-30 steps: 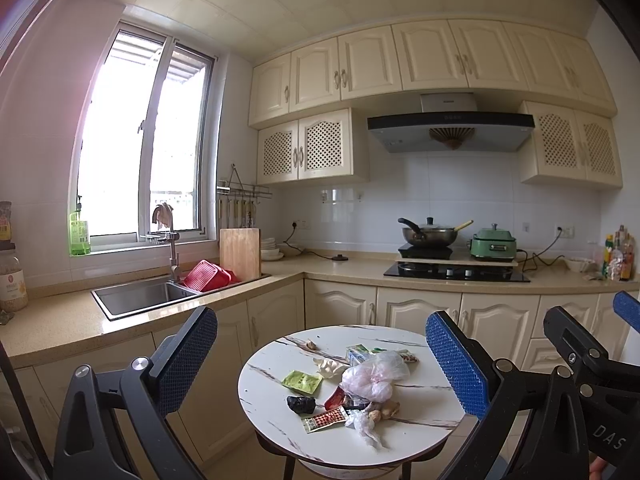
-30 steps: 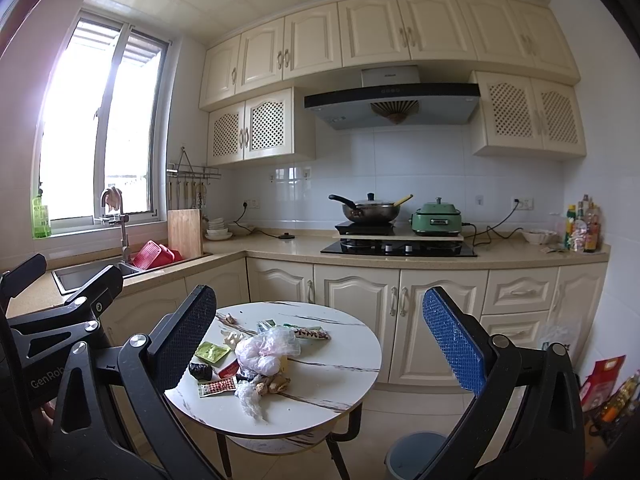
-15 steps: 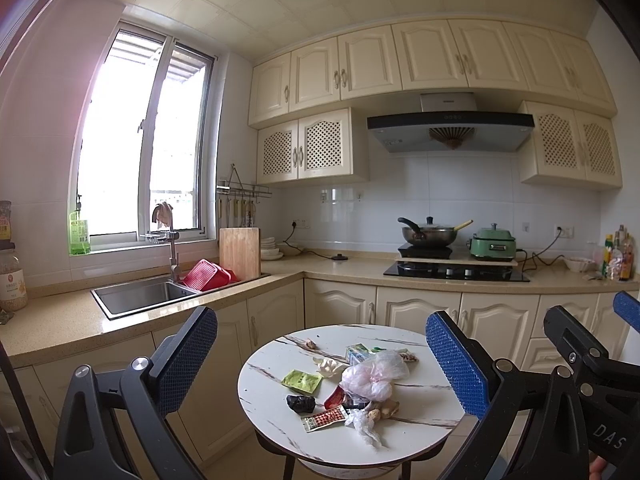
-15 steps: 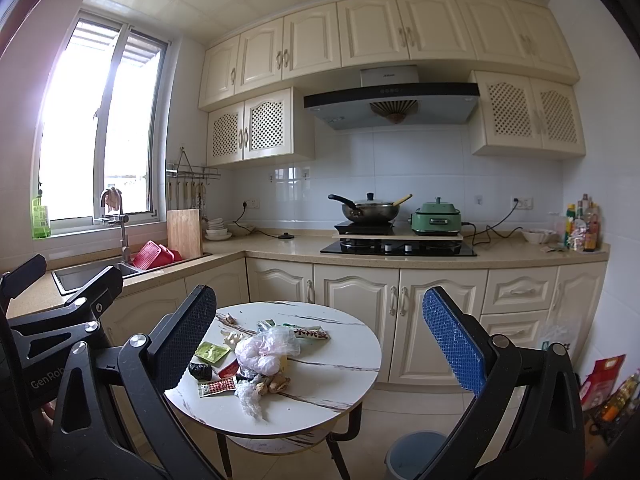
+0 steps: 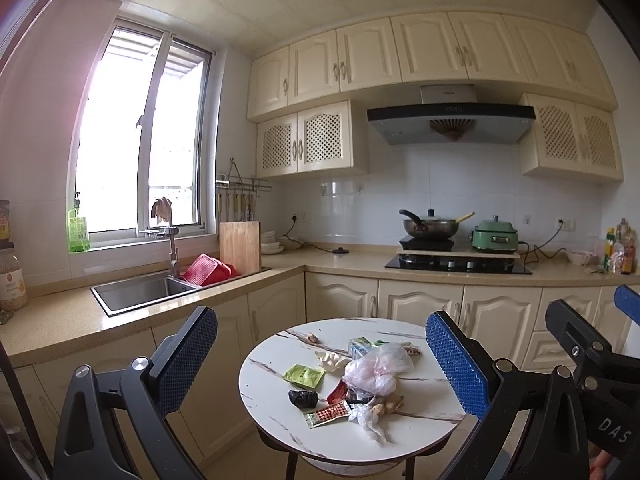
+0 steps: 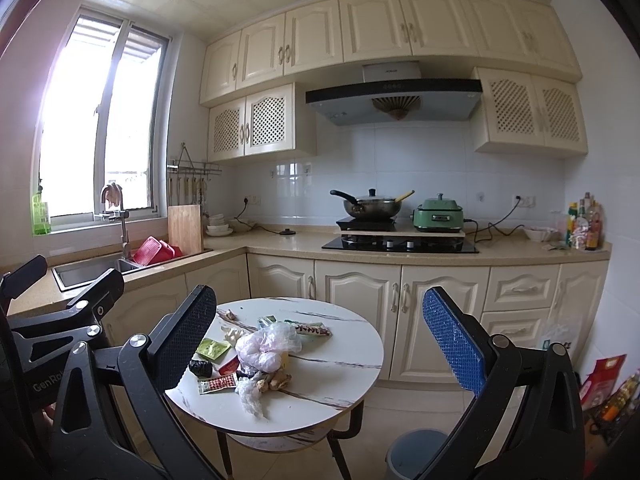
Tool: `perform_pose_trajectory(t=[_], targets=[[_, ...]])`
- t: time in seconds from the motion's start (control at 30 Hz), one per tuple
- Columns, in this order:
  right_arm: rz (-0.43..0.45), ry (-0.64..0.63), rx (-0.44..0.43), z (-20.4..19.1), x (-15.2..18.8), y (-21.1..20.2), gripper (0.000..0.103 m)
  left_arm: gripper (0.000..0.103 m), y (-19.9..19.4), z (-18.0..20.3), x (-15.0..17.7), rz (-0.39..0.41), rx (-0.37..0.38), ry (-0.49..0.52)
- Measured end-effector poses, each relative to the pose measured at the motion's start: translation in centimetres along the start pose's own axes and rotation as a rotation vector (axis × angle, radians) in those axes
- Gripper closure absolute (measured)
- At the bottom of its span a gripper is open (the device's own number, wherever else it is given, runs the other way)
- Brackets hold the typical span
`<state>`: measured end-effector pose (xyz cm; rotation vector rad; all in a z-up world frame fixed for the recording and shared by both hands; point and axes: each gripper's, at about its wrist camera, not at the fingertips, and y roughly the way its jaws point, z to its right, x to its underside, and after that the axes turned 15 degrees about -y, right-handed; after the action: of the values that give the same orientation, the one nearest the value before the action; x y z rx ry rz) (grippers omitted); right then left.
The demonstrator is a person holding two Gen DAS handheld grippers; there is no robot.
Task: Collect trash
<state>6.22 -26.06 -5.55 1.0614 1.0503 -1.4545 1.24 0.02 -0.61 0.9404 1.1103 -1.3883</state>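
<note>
Looking along the left gripper [image 5: 320, 356], the view showed its blue-padded fingers [image 5: 454, 364] spread wide apart and grasping nothing, held well above and short of the round white marble-patterned desk [image 5: 420, 438]. Trash lay clustered on the desk: a crumpled clear-pink plastic bag [image 5: 378, 368], a flat green sachet [image 5: 304, 375], a small black lump [image 5: 303, 399], a red-and-white printed sachet [image 5: 326, 415] near the front edge, and a scrunched clear film scrap [image 5: 366, 420] just beside it. Part of the right gripper's black frame [image 5: 580, 344] showed at the right edge. Behind stood a steel sink [image 5: 140, 290] in the beige counter and a green electric pot [image 5: 495, 236] by the hob.

From the right wrist, the right gripper [image 6: 318, 340] was likewise released, its fingers [image 6: 450, 340] wide apart and empty, apart from the desk [image 6: 328, 396]. The same heap sat on the desk's left half: plastic bag [image 6: 262, 346], green sachet [image 6: 213, 348], black lump [image 6: 200, 368], red-and-white sachet [image 6: 218, 384]. A grey round bin [image 6: 414, 454] stood on the floor below the desk's right side.
</note>
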Motion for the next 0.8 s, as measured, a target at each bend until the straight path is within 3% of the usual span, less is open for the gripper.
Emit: perform_pose_trajectory(t=[0.27,0.53,0.8], targets=[[-0.056,0.018,-0.001,0.5,1.8,3.7,0.0,0.0,4.6,-0.9,1.1,-0.086,-0.023,0.009],[-0.205,0.02,-0.037,0.5,6.8,10.6,0.0,0.001,13.4,-2.7,3.7,-0.301,-0.06,-0.006],[-0.391,-0.021,-0.123,-2.5,12.6,19.0,0.0,0.0,22.6,-3.3,7.1,-0.507,-0.13,0.042]])
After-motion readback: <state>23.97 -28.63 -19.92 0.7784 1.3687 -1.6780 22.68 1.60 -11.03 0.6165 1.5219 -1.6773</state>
